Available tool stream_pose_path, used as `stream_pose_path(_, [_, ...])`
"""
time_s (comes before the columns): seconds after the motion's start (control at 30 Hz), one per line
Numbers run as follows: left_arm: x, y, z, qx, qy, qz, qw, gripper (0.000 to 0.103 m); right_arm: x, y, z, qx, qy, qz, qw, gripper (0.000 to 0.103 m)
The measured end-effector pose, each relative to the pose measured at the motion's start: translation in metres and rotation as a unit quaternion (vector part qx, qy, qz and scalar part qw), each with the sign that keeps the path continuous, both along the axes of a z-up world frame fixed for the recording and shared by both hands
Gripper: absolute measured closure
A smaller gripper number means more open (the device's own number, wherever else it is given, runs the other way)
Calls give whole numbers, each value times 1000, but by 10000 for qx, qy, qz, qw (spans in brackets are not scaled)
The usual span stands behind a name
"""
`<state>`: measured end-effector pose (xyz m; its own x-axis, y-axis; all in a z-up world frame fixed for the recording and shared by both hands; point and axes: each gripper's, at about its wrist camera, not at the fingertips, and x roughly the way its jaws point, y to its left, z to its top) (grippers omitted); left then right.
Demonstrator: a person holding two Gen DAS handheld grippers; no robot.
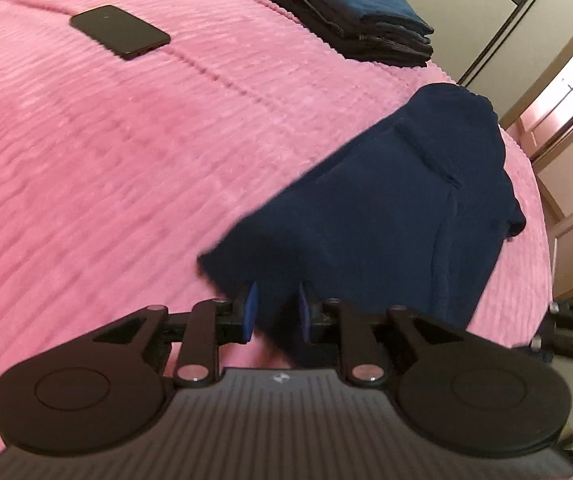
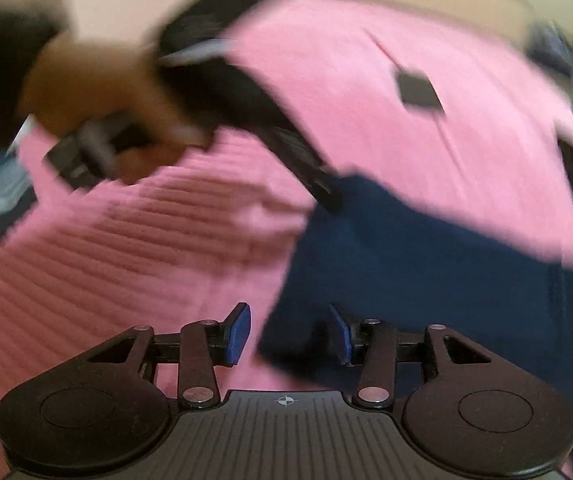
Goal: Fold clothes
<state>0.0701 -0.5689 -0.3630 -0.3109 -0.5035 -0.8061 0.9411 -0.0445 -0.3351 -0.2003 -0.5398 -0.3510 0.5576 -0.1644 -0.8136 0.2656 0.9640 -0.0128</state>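
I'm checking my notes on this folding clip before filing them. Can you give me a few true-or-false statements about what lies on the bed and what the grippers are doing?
1. The bedcover is pink and ribbed. True.
2. A dark phone lies on the bedcover, apart from the clothes. True.
3. The folded stack at the far edge has a white towel on top. False: a blue garment lies on top, darker pieces below.
4. The left gripper has navy garment cloth between its fingers. True.
5. The right gripper is fully shut on the phone. False: its fingers stand apart at the navy garment's edge.
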Motion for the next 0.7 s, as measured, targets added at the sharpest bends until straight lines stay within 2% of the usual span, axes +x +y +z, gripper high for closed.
stream_pose_path(0.13, [3, -20, -12, 147, 109, -173, 9997, 87, 44, 22, -26, -1066, 394, 535, 9921, 57])
stream_pose_path(0.27, [-2, -26, -19, 260, -116, -341, 9990, 92, 52, 36, -59, -1612, 1269, 275, 9783, 57])
stream_pose_path(0.33, [1, -27, -21, 280, -113, -366, 9989, 94, 38, 45, -59, -1575, 1512, 43, 9759, 58])
stream_pose_path(0.4, [5, -29, -23, 293, -48, -349, 9989, 95, 17, 49, -57, -1190, 1822, -212, 9758, 75])
stream_pose_path(0.47, [7, -30, -24, 306, -6, -370, 9988, 96, -3, 54, -53, -943, 1993, -285, 9750, 75])
stream_pose_path(0.5, [6, -31, -23, 300, -31, -401, 9987, 96, -5, 59, -45, -1053, 1856, -179, 9768, 75])
stream_pose_path(0.57, [3, -31, -22, 264, -140, -465, 9985, 96, 0, 66, -26, -1363, 1419, 94, 9804, 67])
stream_pose_path(0.6, [1, -30, -21, 254, -176, -475, 9984, 96, 5, 70, -19, -1488, 1206, 217, 9813, 51])
stream_pose_path(0.63, [0, -30, -21, 248, -204, -480, 9983, 96, 15, 71, -16, -1582, 1008, 304, 9818, 43])
stream_pose_path(0.7, [-2, -30, -20, 236, -261, -490, 9982, 96, 38, 67, -18, -1764, 789, 414, 9803, 43])
